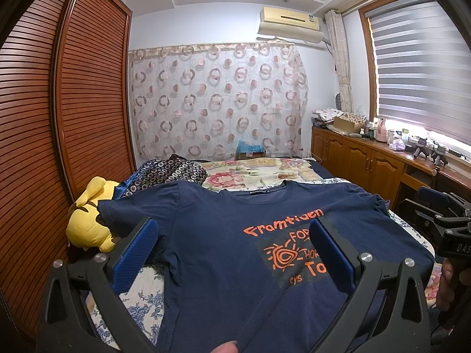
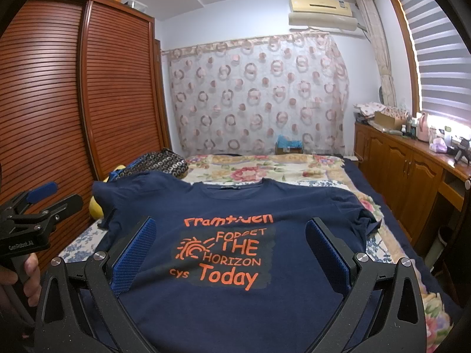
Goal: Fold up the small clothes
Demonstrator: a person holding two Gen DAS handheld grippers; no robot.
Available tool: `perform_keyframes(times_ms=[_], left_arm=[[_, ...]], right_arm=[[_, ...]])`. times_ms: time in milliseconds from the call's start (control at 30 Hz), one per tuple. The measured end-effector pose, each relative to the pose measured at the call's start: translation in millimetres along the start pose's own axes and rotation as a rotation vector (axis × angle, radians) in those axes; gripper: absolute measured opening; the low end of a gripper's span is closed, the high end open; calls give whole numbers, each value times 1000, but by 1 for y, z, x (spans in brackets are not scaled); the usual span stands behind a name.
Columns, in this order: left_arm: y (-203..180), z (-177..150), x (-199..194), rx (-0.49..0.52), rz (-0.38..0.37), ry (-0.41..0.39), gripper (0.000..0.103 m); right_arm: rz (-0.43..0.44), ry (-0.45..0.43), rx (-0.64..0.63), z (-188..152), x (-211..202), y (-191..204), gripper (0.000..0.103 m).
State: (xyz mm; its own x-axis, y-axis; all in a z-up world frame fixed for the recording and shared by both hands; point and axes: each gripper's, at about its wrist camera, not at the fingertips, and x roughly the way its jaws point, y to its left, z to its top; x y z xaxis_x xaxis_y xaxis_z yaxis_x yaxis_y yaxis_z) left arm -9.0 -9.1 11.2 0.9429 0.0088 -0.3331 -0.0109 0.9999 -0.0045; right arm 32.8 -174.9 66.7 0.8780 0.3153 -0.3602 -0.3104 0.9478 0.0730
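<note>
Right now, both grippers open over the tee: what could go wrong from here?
1. The navy T-shirt has its left sleeve lying against the yellow plush toy; folding that side may drag the toy along.
2. Its right sleeve is bunched, so a crease could get folded in.
3. The left gripper and right gripper hover close together and might collide.

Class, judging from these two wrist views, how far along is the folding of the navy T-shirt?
Done: the navy T-shirt with orange lettering lies spread flat, print up, on the floral bedspread. In hand: nothing; the left gripper and right gripper are both open above it. Left: every fold, since both sleeves are still out and the hem is unfolded.
</note>
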Motion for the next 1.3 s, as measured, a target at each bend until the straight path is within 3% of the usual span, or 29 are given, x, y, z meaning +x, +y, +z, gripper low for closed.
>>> perform_keyframes(times_ms=[1300], left_arm=[[3,2,1,-8,2,9,103]], right_arm=[[3,5,1,7,2,8,103]])
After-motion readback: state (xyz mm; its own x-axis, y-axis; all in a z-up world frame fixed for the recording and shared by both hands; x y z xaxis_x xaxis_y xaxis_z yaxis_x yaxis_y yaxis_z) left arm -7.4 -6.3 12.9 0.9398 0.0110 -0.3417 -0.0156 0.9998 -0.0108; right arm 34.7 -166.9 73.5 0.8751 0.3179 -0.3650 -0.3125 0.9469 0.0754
